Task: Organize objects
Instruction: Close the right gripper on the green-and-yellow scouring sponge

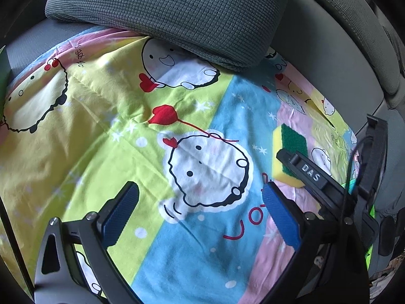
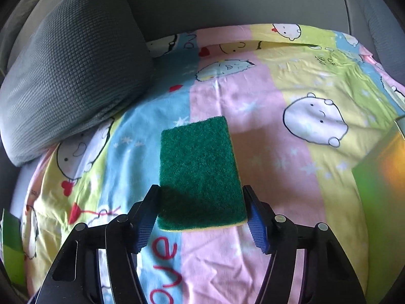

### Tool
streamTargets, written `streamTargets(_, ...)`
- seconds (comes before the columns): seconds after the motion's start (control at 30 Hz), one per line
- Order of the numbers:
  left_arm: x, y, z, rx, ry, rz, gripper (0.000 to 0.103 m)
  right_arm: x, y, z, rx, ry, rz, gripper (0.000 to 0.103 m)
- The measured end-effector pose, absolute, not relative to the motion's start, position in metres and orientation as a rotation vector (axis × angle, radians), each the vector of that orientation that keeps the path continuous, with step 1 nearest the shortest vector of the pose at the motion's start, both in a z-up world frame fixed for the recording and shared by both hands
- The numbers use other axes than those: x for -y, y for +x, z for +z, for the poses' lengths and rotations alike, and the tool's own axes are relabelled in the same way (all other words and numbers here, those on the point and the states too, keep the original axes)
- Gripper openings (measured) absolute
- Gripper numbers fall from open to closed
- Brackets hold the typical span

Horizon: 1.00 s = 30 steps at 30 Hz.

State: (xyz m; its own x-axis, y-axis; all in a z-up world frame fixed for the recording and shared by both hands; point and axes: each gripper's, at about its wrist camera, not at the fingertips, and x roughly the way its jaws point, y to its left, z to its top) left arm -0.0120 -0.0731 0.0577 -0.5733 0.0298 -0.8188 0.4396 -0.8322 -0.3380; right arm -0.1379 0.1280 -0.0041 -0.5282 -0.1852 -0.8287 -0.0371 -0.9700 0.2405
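A sponge [image 2: 197, 172] with a green scouring top and a yellow body lies lengthwise between the blue pads of my right gripper [image 2: 201, 197]. The pads press on its two long sides near its close end, so the gripper is shut on it just above the cartoon sheet [image 2: 265, 116]. The left wrist view shows the same sponge [image 1: 291, 141] at the right, partly covered by a black finger [image 1: 308, 172] of the right gripper. My left gripper [image 1: 200, 187] is open over the sheet with nothing between its pads.
A grey textured cushion [image 1: 172, 12] leans on the back of the sheet, also seen as the cushion [image 2: 71, 65] at the left. A green-yellow box [image 2: 379, 177] stands at the right edge. A green object [image 2: 10, 248] sits low left. Grey sofa upholstery [image 2: 240, 2] surrounds the sheet.
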Motion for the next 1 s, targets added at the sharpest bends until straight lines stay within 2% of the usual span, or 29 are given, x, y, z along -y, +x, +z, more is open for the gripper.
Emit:
streamTargets(0.13,0.075,-0.012,0.059,-0.784,1.298,-2.475,0.097,-0.136,-0.119,0.002,0.42,1.503,-2.608,0.065)
streamTargets(0.3,0.078,-0.009,0.059,-0.826,1.301,-2.475,0.097,-0.139,-0.086,0.016,0.392,1.589,-2.563,0.065)
streamTargets(0.53,0.076,-0.008,0.06,-0.82,1.316,-2.472,0.097,-0.148,-0.039,0.013,0.511,1.664,-2.431,0.065)
streamTargets(0.67,0.072,-0.011,0.059,-0.804,1.343,-2.48,0.097,-0.15,-0.04,0.006,0.521,1.746,-2.346,0.07)
streamTargets(0.8,0.068,-0.012,0.058,-0.777,1.352,-2.478,0.097,-0.158,-0.037,0.008,0.524,1.746,-2.374,0.085)
streamTargets(1.0,0.059,-0.012,0.059,-0.801,1.38,-2.514,0.097,-0.178,-0.034,0.023,0.585,1.663,-2.422,0.085)
